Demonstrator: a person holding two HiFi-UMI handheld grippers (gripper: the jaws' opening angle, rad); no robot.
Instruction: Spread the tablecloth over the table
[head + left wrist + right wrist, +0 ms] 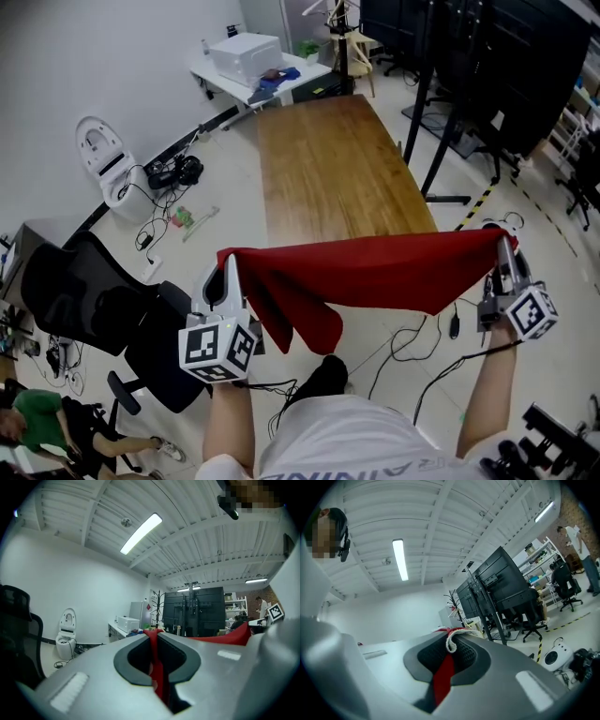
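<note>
Tablecloth [375,272] hangs before table [328,169], perhaps touching; chair [84,291] nearby.

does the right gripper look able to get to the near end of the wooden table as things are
Probably yes: the right gripper, shut on a corner of the tablecloth, is close to the near end of the table, and nothing stands between them.

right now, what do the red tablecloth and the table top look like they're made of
The tablecloth looks like soft woven fabric, matte red; it sags in the middle and hangs in loose folds. A white cord at one corner looks like twisted yarn.
The table looks like wood or wood-look laminate, brown with lengthwise grain streaks and a soft sheen; which one cannot be told.
</note>
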